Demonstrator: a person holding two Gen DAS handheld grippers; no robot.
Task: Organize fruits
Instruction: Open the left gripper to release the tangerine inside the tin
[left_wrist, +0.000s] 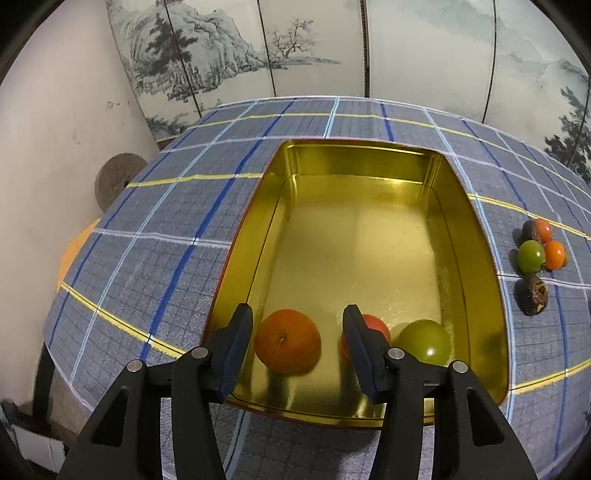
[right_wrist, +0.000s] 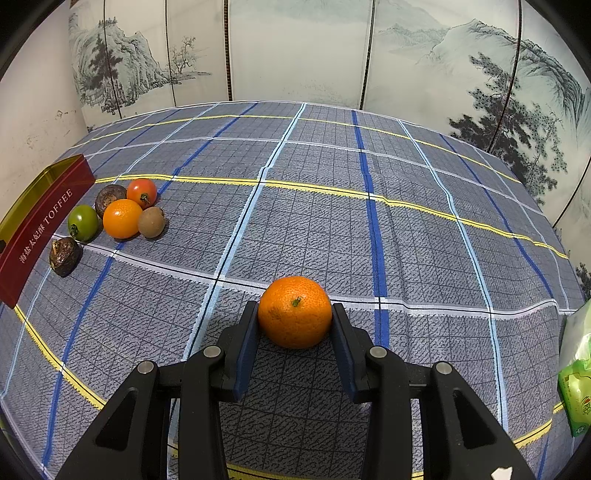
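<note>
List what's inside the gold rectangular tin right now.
Inside the gold rectangular tin, near end: an orange mandarin, a red tomato partly covered by a finger of the left gripper, and a green tomato. The nearest floor strip is hidden by the fingers.

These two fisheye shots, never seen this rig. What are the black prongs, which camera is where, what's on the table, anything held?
No robot arm here: a person holds a two-finger tool in each hand, and a fisheye camera on each looks forward along its fingers. The black prongs at the bottom are those fingers.

Left wrist view: the left tool hangs open over the near end of a gold tin, holding nothing. Inside lie an orange, a red fruit partly hidden by a finger, and a green fruit.

Right wrist view: the right tool has a finger on each side of a mandarin on the checked tablecloth; both pads look in contact, so it seems gripped. A cluster of loose fruit lies beside the tin's red wall, which reads TOFFEE. A green packet is at the right edge.
</note>
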